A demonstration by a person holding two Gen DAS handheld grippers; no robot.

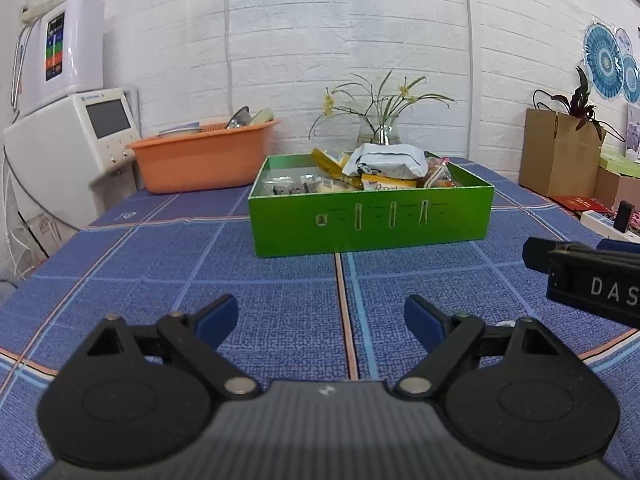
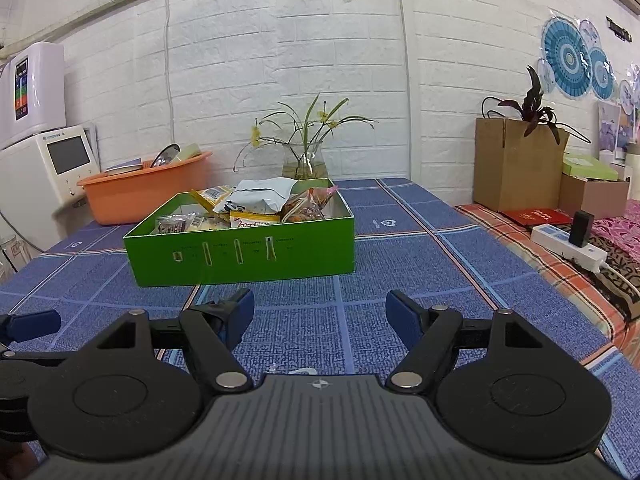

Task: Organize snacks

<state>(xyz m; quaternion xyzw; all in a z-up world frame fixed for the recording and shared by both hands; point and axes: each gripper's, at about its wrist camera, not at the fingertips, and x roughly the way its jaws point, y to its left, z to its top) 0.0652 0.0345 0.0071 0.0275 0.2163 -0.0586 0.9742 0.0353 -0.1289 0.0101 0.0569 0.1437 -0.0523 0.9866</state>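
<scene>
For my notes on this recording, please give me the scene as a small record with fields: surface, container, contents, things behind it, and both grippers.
surface: table with blue checked cloth
container: green box, open top, standing on the cloth
contents: snack packets piled inside, a white bag on top
behind the box: glass vase with plant; orange basin to its left
left gripper: open, empty, short of the box
right gripper: open, empty, short of the box
</scene>
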